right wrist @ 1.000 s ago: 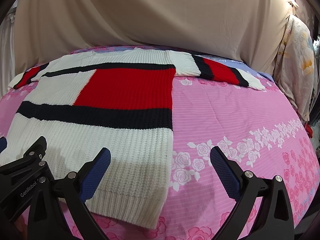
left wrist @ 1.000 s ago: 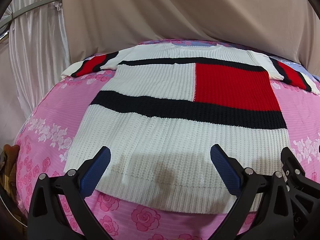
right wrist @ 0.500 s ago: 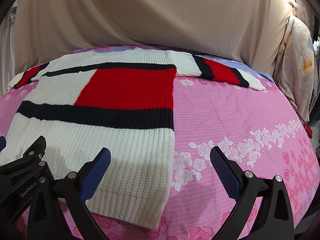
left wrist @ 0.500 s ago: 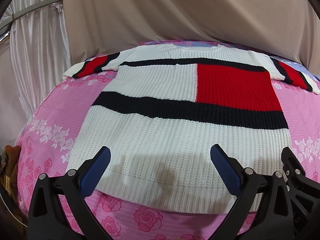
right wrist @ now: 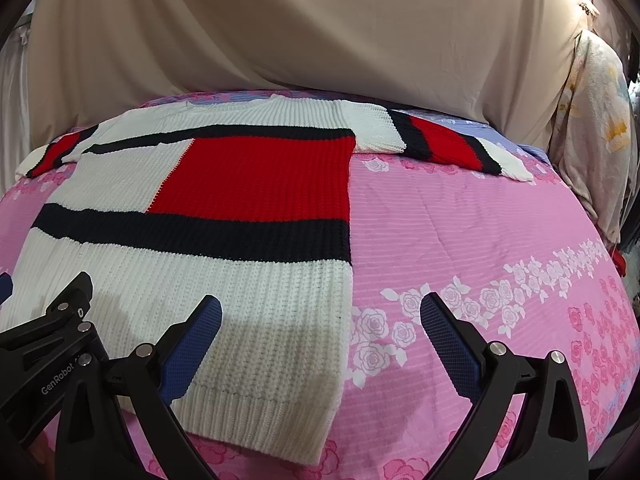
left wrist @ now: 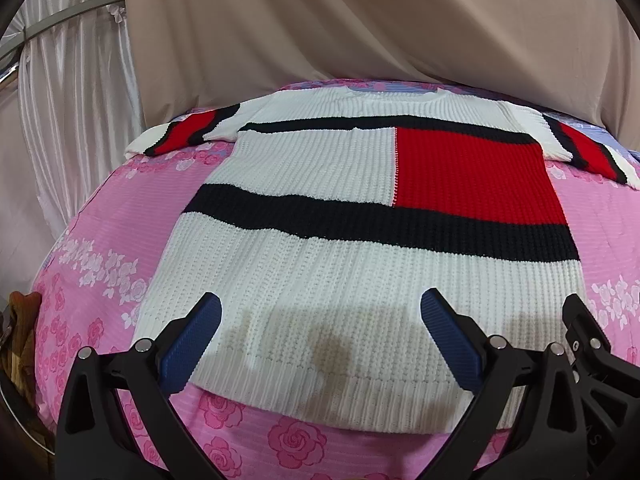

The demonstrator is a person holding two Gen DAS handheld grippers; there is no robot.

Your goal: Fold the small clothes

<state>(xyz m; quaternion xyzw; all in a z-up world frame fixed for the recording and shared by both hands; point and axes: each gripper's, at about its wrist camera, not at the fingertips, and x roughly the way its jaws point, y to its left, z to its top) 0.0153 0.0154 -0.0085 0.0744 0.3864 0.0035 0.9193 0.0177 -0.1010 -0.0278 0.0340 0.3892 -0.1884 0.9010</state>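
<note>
Hovering, my left claw (left wrist: 320, 336) and right claw (right wrist: 320, 336), both spread apart, empty, over the hem of the knit sweater (left wrist: 360, 240); sweater flat on the pink bedspread (right wrist: 480, 240), sleeves out; best pinching both hem corners evenly.

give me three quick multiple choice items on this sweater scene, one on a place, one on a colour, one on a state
1. Where does the sweater lie?
A. spread flat on the pink floral bedspread
B. hung on a rail
C. in a basket

2. What colour is the large square block on the sweater's chest?
A. green
B. red
C. yellow

3. How does the left tool stand?
A. shut on the hem
B. shut on a sleeve
C. open, holding nothing

Key:
1 A, the knit lies spread out with both sleeves extended on the rose-print cover.
2 B, a red panel sits between the dark bands.
3 C, its blue pads are wide apart above the hem, as are those of the right tool.
</note>
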